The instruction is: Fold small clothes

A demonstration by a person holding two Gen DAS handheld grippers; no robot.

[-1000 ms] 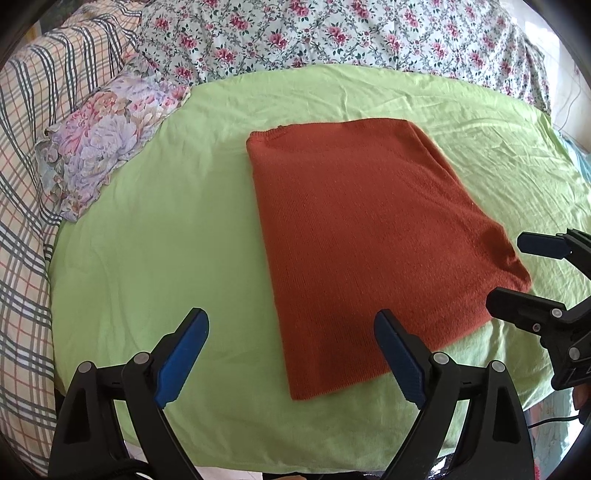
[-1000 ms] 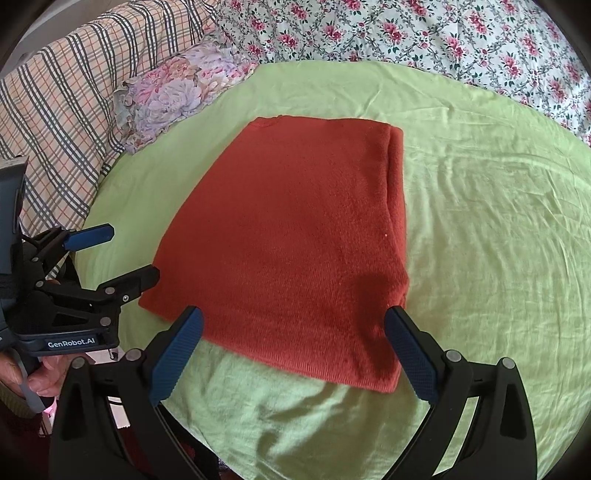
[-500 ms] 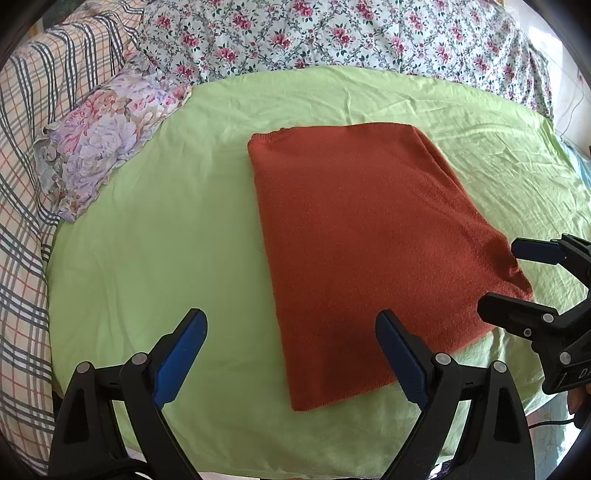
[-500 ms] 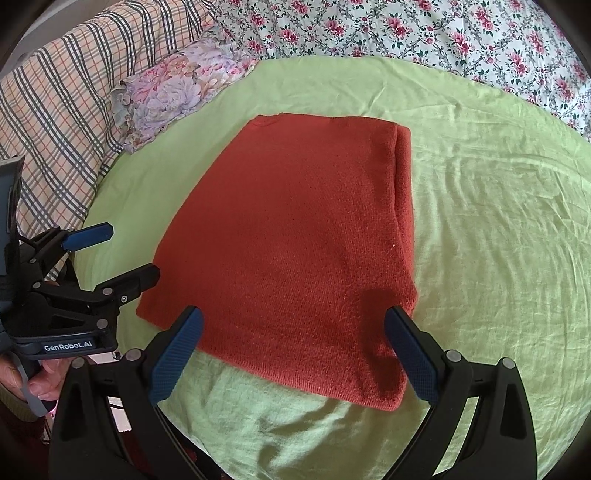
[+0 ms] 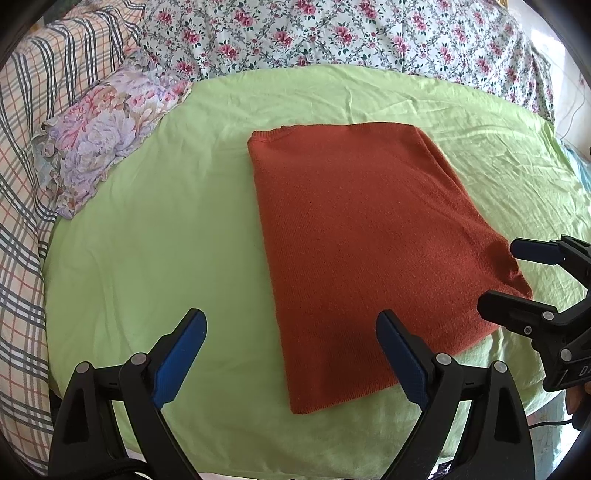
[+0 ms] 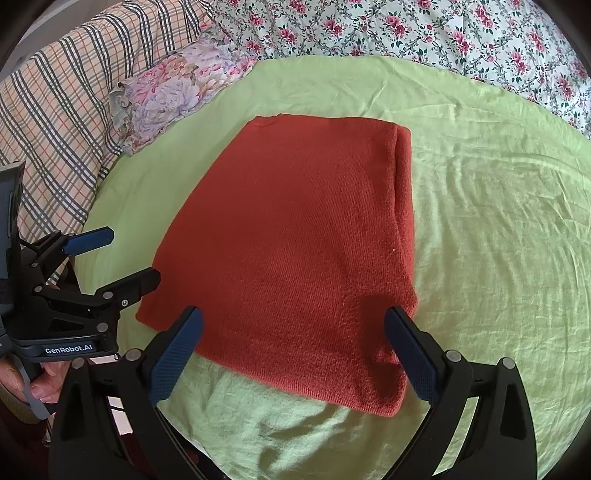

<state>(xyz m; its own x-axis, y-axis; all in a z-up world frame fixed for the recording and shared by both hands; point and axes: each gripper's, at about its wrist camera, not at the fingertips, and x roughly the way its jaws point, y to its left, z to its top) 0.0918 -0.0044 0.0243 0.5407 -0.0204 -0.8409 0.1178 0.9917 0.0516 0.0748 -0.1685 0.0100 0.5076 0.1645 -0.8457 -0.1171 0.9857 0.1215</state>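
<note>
A rust-red knitted garment [image 5: 369, 240] lies folded into a flat rectangle on the light green sheet [image 5: 155, 240]; it also shows in the right wrist view [image 6: 295, 251]. My left gripper [image 5: 291, 350] is open and empty, above the garment's near left corner. My right gripper [image 6: 293, 350] is open and empty, above the garment's near edge. Each gripper also shows in the other's view: the right one [image 5: 517, 280] by the garment's right corner, the left one [image 6: 122, 258] by its left corner.
A floral pillow [image 5: 99, 129] lies at the far left on the sheet. A plaid blanket [image 5: 22, 184] lies along the left. A flowered quilt [image 5: 332, 33] runs across the back. The green sheet [image 6: 498, 240] stretches to the right of the garment.
Both grippers have shifted slightly forward over the garment's near edge. The garment has stayed folded and still. Both grippers stay open.
</note>
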